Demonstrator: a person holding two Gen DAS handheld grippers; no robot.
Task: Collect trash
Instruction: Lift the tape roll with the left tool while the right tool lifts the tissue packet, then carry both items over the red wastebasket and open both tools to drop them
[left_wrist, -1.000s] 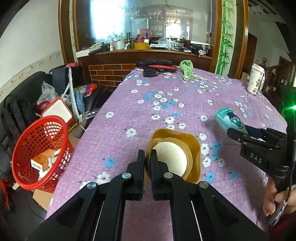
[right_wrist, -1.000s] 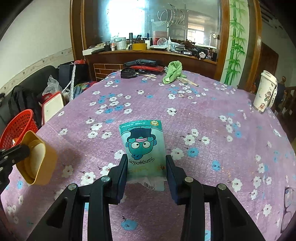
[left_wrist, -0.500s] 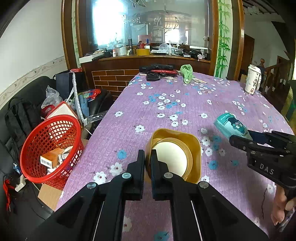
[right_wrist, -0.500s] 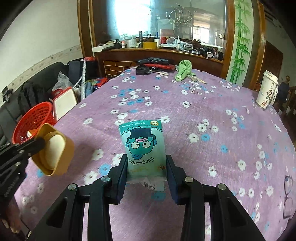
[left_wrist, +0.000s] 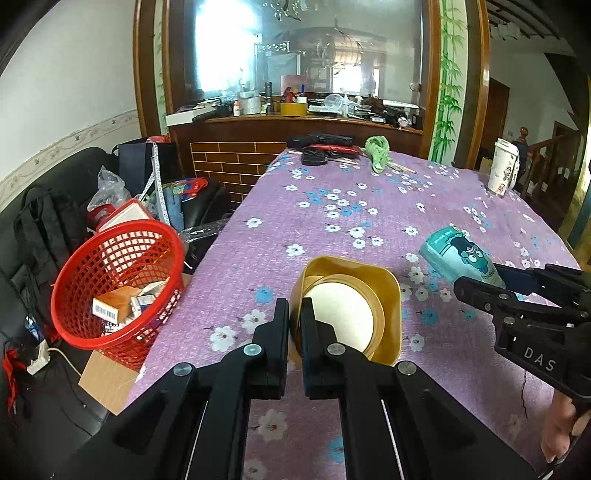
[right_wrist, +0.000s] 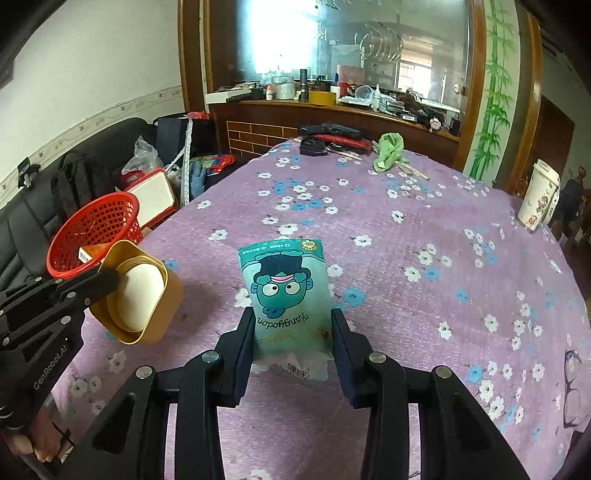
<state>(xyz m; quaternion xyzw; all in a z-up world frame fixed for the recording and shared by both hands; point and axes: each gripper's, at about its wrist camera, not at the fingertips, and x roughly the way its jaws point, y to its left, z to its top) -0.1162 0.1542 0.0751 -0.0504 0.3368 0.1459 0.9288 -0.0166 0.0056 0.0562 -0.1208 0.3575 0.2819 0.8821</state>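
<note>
The left gripper (left_wrist: 294, 325) is pinched nearly shut on the near wall of a gold container (left_wrist: 354, 295), which hangs off its fingertips above the purple flowered tablecloth (left_wrist: 332, 206) with its mouth turned back toward the camera. The right gripper (right_wrist: 293, 332) is partly open, its two fingers pressing the sides of a teal snack bag (right_wrist: 286, 295). A red basket (left_wrist: 114, 280) sits below the table's left edge.
</note>
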